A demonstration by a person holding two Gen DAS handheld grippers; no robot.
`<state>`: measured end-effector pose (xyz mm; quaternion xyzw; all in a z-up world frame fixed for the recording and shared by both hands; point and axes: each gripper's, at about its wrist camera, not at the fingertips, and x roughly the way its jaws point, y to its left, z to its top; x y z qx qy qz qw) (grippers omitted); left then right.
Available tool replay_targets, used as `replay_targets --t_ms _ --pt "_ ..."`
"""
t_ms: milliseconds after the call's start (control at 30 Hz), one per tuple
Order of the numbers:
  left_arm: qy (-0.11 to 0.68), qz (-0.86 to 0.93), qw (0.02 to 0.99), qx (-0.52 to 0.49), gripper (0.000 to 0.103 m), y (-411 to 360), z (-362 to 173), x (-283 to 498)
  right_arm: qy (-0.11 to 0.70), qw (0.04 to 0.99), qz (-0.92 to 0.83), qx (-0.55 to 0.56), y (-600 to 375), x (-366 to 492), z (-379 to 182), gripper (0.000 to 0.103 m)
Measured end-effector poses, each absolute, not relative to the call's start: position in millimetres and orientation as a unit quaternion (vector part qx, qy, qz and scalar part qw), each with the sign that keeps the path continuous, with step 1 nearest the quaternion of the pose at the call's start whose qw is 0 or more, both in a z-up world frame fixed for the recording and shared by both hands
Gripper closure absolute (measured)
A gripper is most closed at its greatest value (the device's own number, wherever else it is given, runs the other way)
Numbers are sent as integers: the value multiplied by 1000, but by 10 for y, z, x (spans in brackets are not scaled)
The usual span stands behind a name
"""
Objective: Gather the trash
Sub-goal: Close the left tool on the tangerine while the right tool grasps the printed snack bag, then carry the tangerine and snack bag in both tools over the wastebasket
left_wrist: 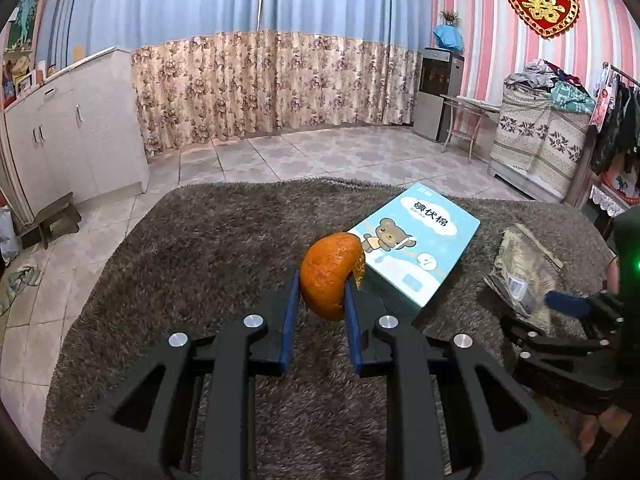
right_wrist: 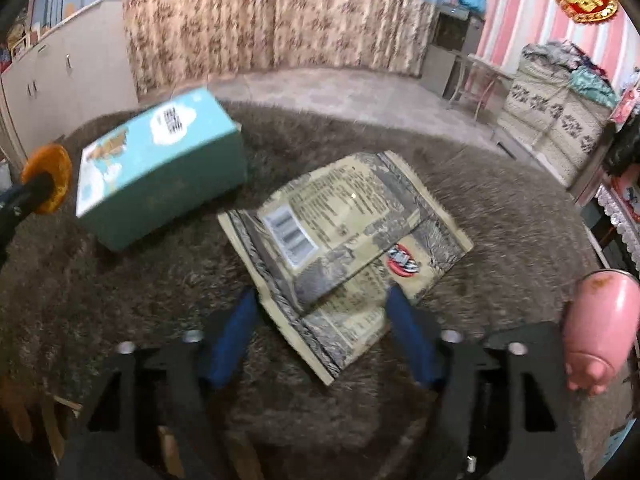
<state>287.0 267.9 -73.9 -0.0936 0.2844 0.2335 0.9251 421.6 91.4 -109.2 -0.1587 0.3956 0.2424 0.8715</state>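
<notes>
My left gripper (left_wrist: 322, 292) is shut on an orange peel (left_wrist: 330, 274) and holds it above the brown shaggy table cover (left_wrist: 192, 240). The peel also shows at the far left of the right wrist view (right_wrist: 50, 178). My right gripper (right_wrist: 322, 300) is open, its blue fingers (right_wrist: 232, 336) either side of the near edge of a crumpled beige snack wrapper (right_wrist: 344, 224) lying flat on the cover. In the left wrist view the right gripper (left_wrist: 560, 304) sits at the wrapper (left_wrist: 520, 268).
A light blue box with a bear picture (left_wrist: 416, 240) lies on the cover beyond the peel; it also shows in the right wrist view (right_wrist: 160, 168). A pink piggy figure (right_wrist: 600, 328) stands at the right edge. Tiled floor (left_wrist: 320, 156), cabinets (left_wrist: 68, 136) and curtains surround the table.
</notes>
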Motion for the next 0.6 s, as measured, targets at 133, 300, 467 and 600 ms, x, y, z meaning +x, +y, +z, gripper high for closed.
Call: replay_targets --t_ms 133,300,467,600 --pt "284 234 925 -99 83 2705 -752 2892 390 872 267 -128 792 4169 -1009 70" --pt "281 233 926 -90 83 2681 -760 2892 363 885 273 -103 519 3977 -809 82" --pt "279 227 930 -69 83 2553 -778 2928 322 905 269 -65 23 3661 -463 83" --pt "277 213 935 -50 83 2365 -755 2912 298 920 256 -14 -546 3423 -187 83"
